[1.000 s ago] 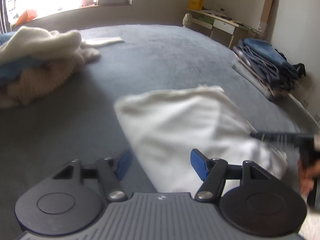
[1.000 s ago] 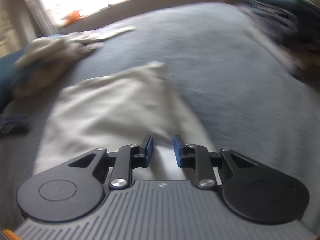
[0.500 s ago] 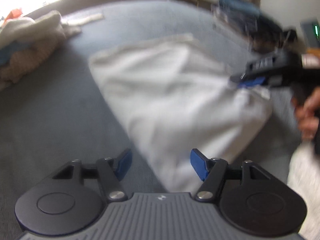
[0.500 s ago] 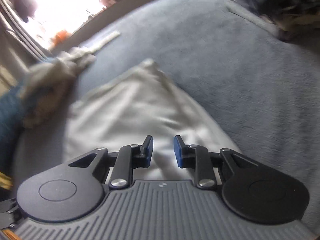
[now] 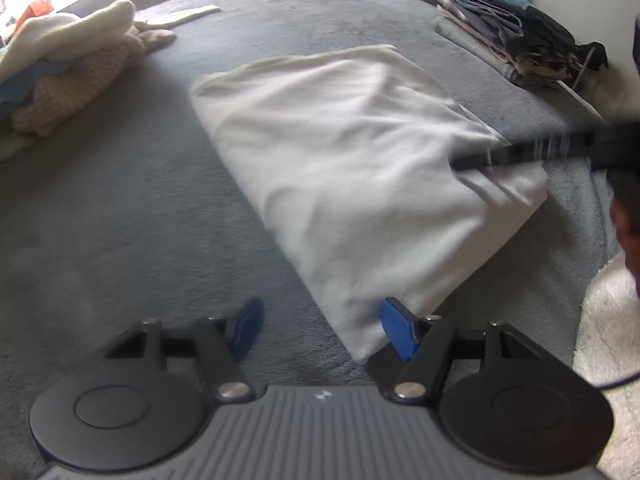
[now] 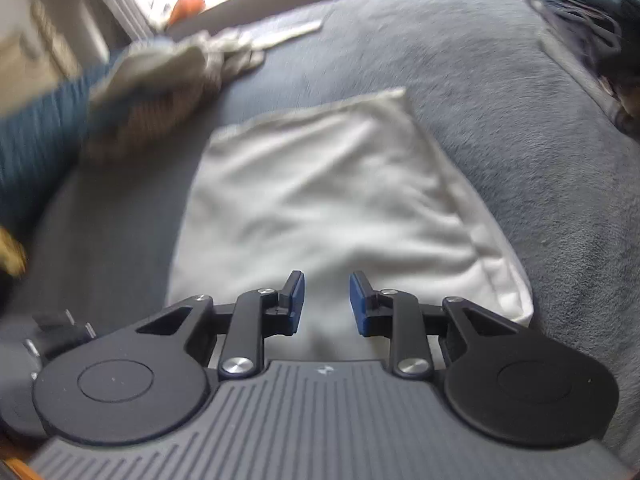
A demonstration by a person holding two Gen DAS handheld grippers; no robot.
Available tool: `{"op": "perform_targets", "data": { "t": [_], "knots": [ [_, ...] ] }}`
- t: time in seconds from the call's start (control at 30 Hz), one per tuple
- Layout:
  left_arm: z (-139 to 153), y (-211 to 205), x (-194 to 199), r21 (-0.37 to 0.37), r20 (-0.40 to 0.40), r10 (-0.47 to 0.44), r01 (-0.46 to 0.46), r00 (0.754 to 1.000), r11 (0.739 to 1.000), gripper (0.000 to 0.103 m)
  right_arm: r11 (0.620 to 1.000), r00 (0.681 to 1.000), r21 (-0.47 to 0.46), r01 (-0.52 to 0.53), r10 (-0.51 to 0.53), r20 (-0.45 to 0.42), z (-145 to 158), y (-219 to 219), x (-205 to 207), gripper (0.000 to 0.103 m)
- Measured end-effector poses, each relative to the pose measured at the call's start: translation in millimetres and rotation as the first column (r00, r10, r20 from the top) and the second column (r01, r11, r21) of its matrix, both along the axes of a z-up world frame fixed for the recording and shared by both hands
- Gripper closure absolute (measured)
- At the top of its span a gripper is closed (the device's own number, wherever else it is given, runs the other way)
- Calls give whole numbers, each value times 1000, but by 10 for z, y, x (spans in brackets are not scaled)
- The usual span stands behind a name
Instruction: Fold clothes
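Two grippers over one folded white cloth [image 5: 360, 176], which lies flat on the grey blanket [image 5: 120, 220] covering the bed. The left gripper [image 5: 322, 330] has its fingers spread wide and released; the near corner of the cloth pokes in just beside the right-hand blue pad, the other pad sits over bare blanket, nothing pinched. The right gripper [image 6: 326, 304] hangs above the near edge of the cloth with a narrow gap between its fingers (they've just eased apart a bit), and only loose fabric shows below that gap, not squeezed. From the left camera it's a blurred dark bar crossing the cloth's far right corner. A heap of unfolded clothes [image 5: 68, 76] sits well off to the left, and a folded stack [image 5: 504, 32] is at the far right edge of the bed.
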State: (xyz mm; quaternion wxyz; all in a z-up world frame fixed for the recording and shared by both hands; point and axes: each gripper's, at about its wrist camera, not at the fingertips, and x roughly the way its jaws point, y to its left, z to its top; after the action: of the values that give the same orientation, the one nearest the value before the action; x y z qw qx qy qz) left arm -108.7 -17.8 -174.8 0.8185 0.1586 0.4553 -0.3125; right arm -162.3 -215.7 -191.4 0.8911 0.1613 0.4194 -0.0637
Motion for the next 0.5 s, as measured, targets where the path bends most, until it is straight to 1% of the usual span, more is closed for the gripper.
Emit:
{"op": "perform_targets", "data": {
  "t": [0.03,0.1,0.17,0.23,0.33,0.4,0.5],
  "knots": [
    [32,11,1,-7,12,9,-9,1000,1000,36,999,999,-36,8,-9,-40,-34,-5,2,79],
    [111,34,10,-36,41,29,-27,999,999,36,994,993,-53,97,-100,-69,-22,-162,-42,79],
    [175,34,18,-71,64,36,-31,997,997,33,980,979,-46,192,-195,-61,20,-346,-122,79],
    [227,19,28,-105,80,36,-28,996,994,31,966,965,-16,260,-260,-21,25,-502,-208,79],
    [237,-30,54,-136,78,26,-15,997,991,30,959,958,55,279,-281,52,46,-537,-252,79],
    [224,-56,70,-148,71,21,-10,997,989,26,957,955,90,276,-284,92,63,-527,-257,79],
    [185,-50,82,-155,63,25,-15,998,988,23,964,962,79,254,-260,86,32,-473,-164,78]
  ]
}}
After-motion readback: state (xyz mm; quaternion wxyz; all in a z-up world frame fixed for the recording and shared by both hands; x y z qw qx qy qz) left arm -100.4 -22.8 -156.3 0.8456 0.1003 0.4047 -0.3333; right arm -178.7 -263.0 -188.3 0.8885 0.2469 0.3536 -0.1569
